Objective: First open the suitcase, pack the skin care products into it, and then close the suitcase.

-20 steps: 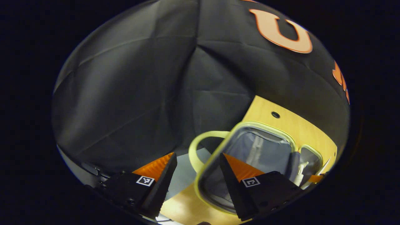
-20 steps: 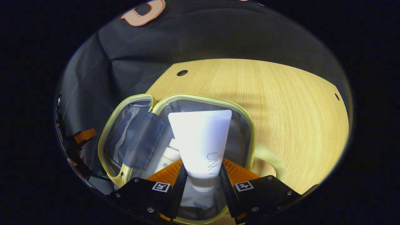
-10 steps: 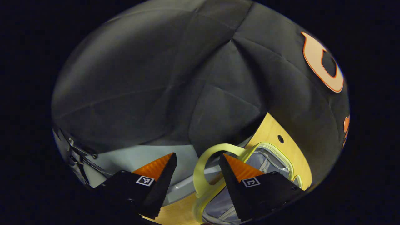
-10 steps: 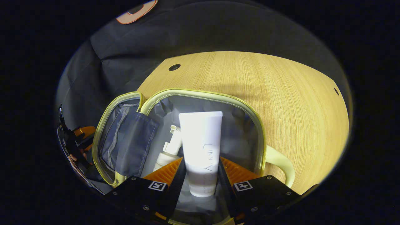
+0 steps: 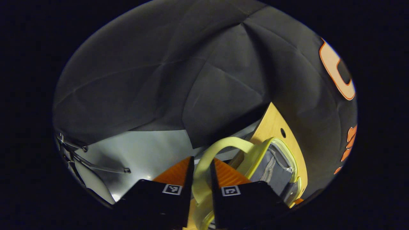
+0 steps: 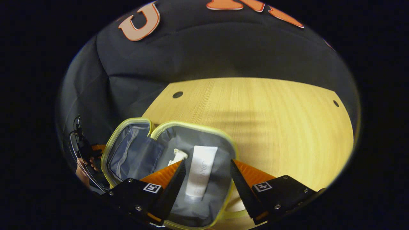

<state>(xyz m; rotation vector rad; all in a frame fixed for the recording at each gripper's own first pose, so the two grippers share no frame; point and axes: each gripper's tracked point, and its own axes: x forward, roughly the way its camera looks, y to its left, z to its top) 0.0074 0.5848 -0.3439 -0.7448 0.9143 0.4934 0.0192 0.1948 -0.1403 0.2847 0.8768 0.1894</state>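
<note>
Gripping the suitcase's soft yellow handle (image 5: pixel 220 150), my left gripper (image 5: pixel 200 174) pinches it, likely to steady the case or swing a half shut. My right gripper (image 6: pixel 206 171) hangs open above the suitcase (image 6: pixel 166 127), where a smooth white tube (image 6: pixel 200 171) and pump bottle (image 6: pixel 177 156) lie on grey lining, on the wooden table (image 6: pixel 271 121).

Landmark: light wooden tabletop (image 6: pixel 271 127), two small round holes near its far edge.
Suitcase: small grey fabric suitcase with yellow piping (image 6: pixel 166 150), lying open at the tabletop's near left corner.
Contents: white squeeze tube (image 6: pixel 199 174) lying flat inside; white pump bottle (image 6: pixel 177 156) just beside it.
Right gripper (image 6: pixel 206 177): above the tube, fingers spread, touching nothing.
</note>
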